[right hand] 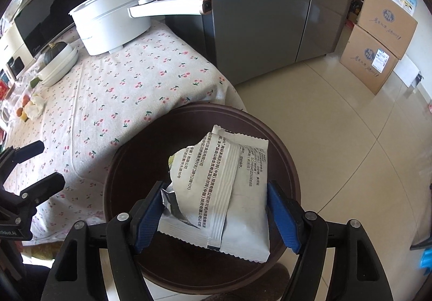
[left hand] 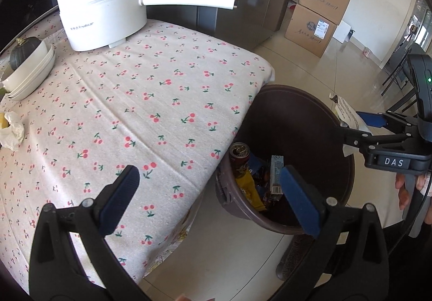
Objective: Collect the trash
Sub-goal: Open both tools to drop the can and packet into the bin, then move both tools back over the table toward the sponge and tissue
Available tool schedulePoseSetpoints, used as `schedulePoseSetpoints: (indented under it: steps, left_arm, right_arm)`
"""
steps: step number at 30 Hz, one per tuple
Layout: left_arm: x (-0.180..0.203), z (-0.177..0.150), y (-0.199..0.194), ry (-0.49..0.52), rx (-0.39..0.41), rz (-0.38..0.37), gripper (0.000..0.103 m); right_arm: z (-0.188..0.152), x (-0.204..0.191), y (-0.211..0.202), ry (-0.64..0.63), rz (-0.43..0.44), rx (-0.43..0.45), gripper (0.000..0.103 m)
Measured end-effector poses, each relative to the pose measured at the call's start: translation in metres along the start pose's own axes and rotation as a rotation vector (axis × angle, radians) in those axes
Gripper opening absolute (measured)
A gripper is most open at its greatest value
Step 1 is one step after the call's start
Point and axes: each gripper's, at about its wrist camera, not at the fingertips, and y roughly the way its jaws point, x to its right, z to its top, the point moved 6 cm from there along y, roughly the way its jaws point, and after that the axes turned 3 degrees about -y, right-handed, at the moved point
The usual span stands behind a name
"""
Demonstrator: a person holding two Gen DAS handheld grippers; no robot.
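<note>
Blue-padded right tongs (right hand: 216, 214) sit closed on a torn white snack wrapper (right hand: 224, 193), holding it by its two side edges directly above the open mouth of the brown trash bin (right hand: 113, 166). That bin stands on the floor, tucked against the corner of the counter (left hand: 162, 85) with the cherry cloth, and already holds a can (left hand: 239, 156) and other packets. Left tongs (left hand: 208, 187) hang wide open with nothing in them, over the counter edge. To release well, spread the pads fully while the wrapper is centred over the opening, so it drops clear of the rim. A crumpled tissue (left hand: 12, 133), probably more trash, lies on the counter's far left.
</note>
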Motion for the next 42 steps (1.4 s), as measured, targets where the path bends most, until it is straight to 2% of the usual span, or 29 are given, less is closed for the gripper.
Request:
schedulePoseSetpoints:
  steps: [3,13,18,22,28,31,37,39,42]
  left_arm:
    - [-0.014,-0.002,-0.006,-0.023,0.001,0.02,0.103]
    - [-0.059,-0.006,-0.035,-0.077,0.024,0.066,0.103]
    - [-0.099,-0.005,-0.06,-0.089,0.045,0.14,0.103]
    - [-0.142,-0.005,-0.084,-0.156,0.056,0.163,0.103]
    - [-0.21,-0.014,-0.118,-0.202,0.084,0.277,0.103]
    - [-0.246,-0.019,-0.13,-0.27,0.107,0.304,0.103]
    - [-0.302,-0.045,-0.125,-0.408,0.155,0.32,0.103]
    - [-0.314,-0.058,-0.118,-0.4,0.121,0.345,0.103]
    - [-0.334,-0.071,-0.12,-0.39,0.122,0.412,0.103]
  right_arm:
    - [0.001,-0.003,0.004,-0.011,-0.012,-0.011,0.099]
    - [0.006,-0.034,0.005,-0.066,-0.007,-0.023,0.103]
    - [0.021,-0.062,0.002,-0.1,0.022,-0.01,0.103]
    - [0.037,-0.097,-0.004,-0.142,0.057,0.014,0.103]
    - [0.058,-0.162,-0.006,-0.236,0.096,0.044,0.103]
    - [0.066,-0.195,-0.004,-0.278,0.119,0.053,0.103]
    - [0.07,-0.254,0.009,-0.33,0.167,0.044,0.103]
    - [0.07,-0.273,0.014,-0.347,0.177,0.043,0.103]
    - [0.075,-0.306,0.022,-0.382,0.197,0.045,0.103]
